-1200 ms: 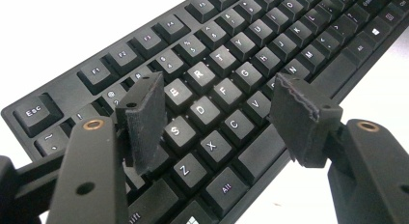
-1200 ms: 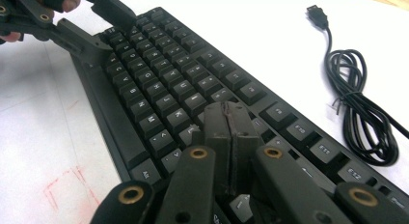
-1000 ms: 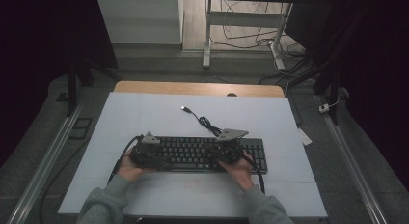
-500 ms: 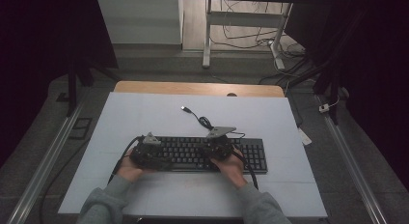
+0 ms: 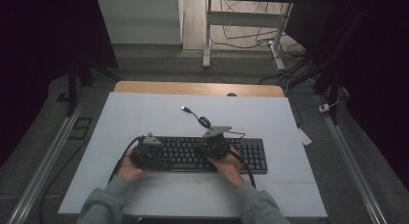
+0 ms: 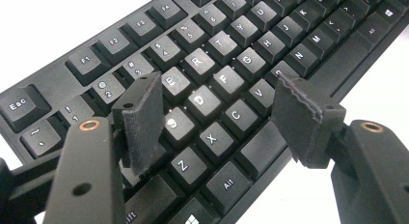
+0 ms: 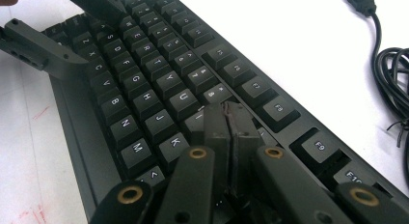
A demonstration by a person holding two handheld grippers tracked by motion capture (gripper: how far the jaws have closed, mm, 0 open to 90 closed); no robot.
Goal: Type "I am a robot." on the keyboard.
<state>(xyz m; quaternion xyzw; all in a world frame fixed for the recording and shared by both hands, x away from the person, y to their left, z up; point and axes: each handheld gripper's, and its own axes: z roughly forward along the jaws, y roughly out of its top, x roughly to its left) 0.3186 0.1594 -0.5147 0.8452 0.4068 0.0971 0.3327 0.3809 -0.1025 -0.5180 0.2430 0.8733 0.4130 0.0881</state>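
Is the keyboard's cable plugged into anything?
No. The cable lies loosely coiled on the table behind the keyboard, and its USB plug rests free.

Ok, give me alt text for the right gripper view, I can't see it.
The right gripper, its two black jaws shut together, tips down on a black full-size computer keyboard near the I and K keys. The keyboard lies on a white table surface, its coiled black USB cable at the right edge.
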